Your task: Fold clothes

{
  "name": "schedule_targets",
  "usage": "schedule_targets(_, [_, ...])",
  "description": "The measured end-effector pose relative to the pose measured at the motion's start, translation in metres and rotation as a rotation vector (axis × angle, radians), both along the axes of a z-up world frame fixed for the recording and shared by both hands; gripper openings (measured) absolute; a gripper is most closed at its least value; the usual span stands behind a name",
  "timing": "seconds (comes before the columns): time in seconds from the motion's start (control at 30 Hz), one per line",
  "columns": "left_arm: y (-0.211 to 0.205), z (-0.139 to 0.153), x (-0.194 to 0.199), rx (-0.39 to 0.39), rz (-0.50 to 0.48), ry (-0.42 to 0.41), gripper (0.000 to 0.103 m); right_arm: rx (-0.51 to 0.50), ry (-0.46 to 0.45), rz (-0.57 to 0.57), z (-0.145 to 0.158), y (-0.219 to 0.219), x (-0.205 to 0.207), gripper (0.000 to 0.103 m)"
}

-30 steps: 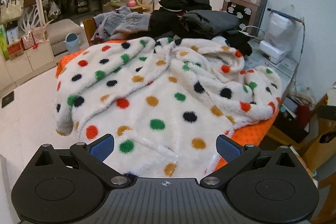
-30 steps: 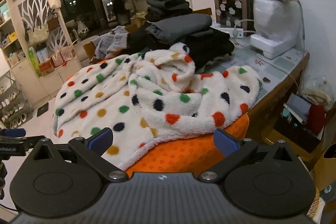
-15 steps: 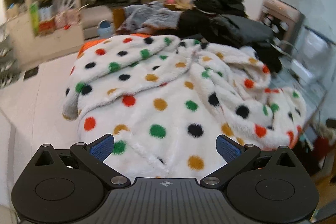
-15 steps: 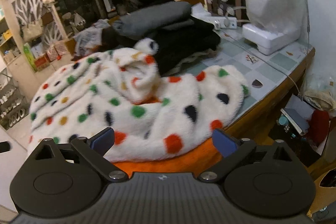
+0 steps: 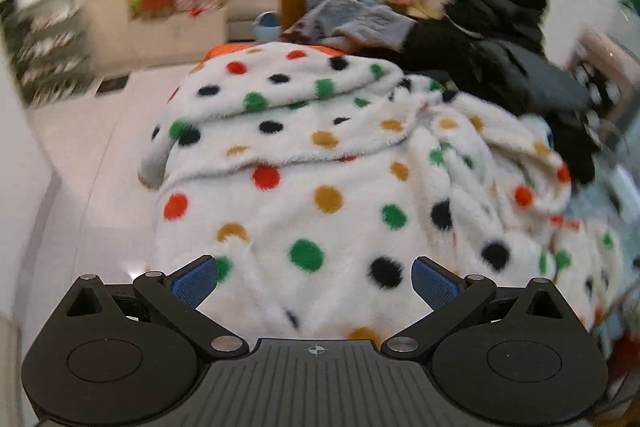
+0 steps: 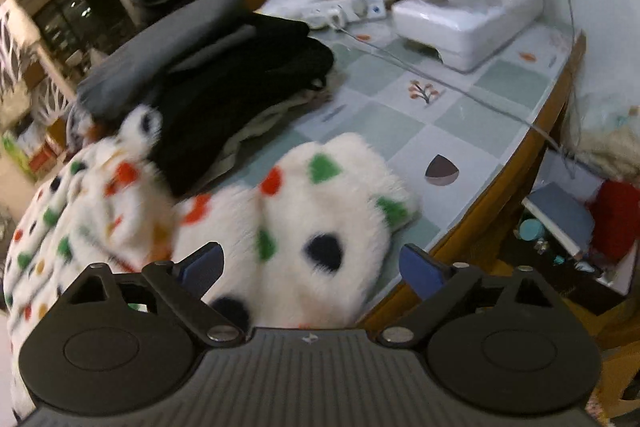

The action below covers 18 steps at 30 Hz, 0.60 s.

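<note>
A white fleece garment with coloured polka dots (image 5: pixel 320 187) lies crumpled across the table. My left gripper (image 5: pixel 314 281) hovers over its near edge, jaws wide apart, the fleece below them and untouched by the blue pads (image 5: pixel 194 281). In the right wrist view the garment's right end (image 6: pixel 320 211) spreads onto the tiled table top (image 6: pixel 460 123). My right gripper (image 6: pixel 312 267) hangs just above that end, and its jaws are closing slowly while still wide; the fleece sits between them without the pads pressing on it.
Folded black and grey clothes (image 6: pixel 208 67) are stacked behind the fleece. A white appliance under plastic (image 6: pixel 468 19) and a power strip (image 6: pixel 344 7) stand at the back right. The table's wooden edge (image 6: pixel 500 195) drops to clutter on the floor. A grey garment (image 5: pixel 360 23) lies far back.
My right gripper has swung right and down, close onto the garment's right end. The left gripper has drifted left and rolled, so the fleece now fills the space below it.
</note>
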<state>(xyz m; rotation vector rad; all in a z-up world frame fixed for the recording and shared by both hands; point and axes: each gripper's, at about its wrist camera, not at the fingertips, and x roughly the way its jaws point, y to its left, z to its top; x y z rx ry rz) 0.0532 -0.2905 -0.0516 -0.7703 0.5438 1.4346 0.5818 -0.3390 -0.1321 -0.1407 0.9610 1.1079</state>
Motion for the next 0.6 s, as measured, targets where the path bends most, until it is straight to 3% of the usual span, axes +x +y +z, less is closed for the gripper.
schedule_targets(0.2, [-0.003,0.004,0.010,0.001,0.139,0.013,0.103,-0.067,0.081,-0.055,-0.042,0.032,0.050,0.094])
schedule_targets(0.5, [-0.017,0.007,-0.006,-0.019,0.325,0.029,0.103,-0.105,0.125,-0.045,-0.073,0.065,0.064,0.078])
schedule_targets(0.53, [-0.019,0.006,-0.007,-0.023,0.332,0.031,0.103,-0.104,0.123,-0.040,-0.072,0.068,0.064,0.069])
schedule_targets(0.57, [-0.020,0.006,-0.008,-0.028,0.338,0.032,0.103,-0.103,0.121,-0.034,-0.072,0.071,0.064,0.054])
schedule_targets(0.6, [-0.022,0.005,-0.010,-0.032,0.344,0.033,0.103,-0.098,0.120,-0.029,-0.070,0.072,0.063,0.047])
